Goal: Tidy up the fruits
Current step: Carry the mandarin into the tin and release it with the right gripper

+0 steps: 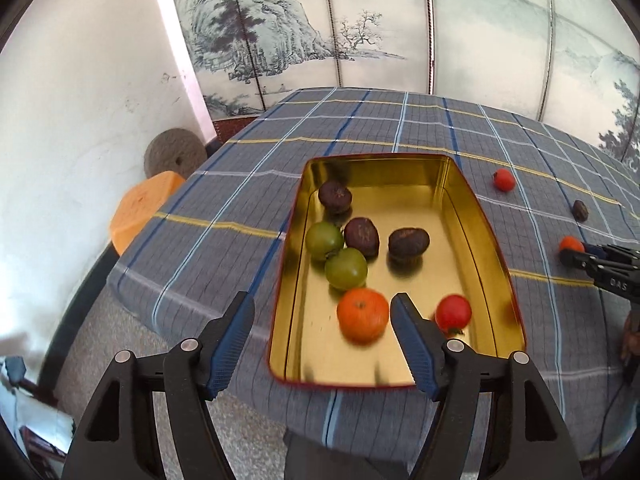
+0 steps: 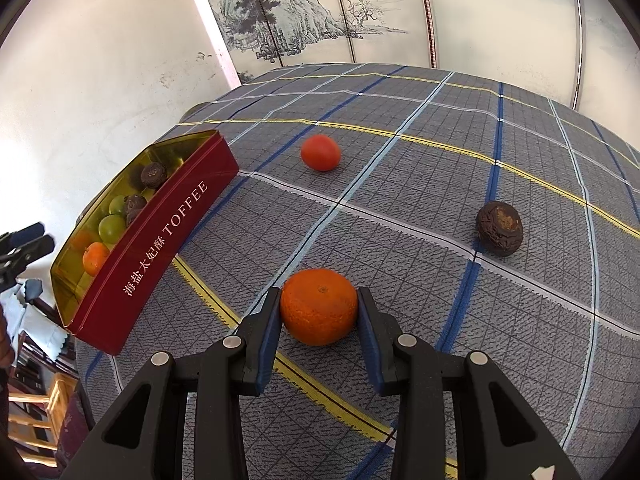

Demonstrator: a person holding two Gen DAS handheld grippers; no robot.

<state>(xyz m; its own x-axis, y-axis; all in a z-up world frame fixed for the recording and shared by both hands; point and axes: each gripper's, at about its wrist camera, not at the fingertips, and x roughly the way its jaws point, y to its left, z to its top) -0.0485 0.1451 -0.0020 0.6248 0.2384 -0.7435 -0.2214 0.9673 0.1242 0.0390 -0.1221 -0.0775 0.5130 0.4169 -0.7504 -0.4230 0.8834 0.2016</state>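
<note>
A red toffee tin [image 1: 480, 216] with a gold inside sits on the plaid tablecloth [image 1: 224, 184]. It holds three dark brown fruits [image 1: 408, 244], two green fruits [image 1: 346, 269], an orange [image 1: 363, 315] and a red tomato [image 1: 453, 312]. My left gripper [image 1: 322, 312] is open and empty above the tin's near end. My right gripper [image 2: 318, 308] is shut on an orange [image 2: 319, 306] that rests on the cloth; it also shows in the left wrist view [image 1: 571, 245]. A red tomato [image 2: 320, 152] and a dark brown fruit [image 2: 499, 228] lie loose on the cloth. The tin [image 2: 160, 236] stands to the left.
A painted folding screen [image 1: 360, 32] stands behind the table. An orange stool [image 1: 140, 208] and a round grey stone [image 1: 174, 152] are beside the table's left edge, by a white wall. Wooden furniture [image 2: 40, 412] shows at lower left.
</note>
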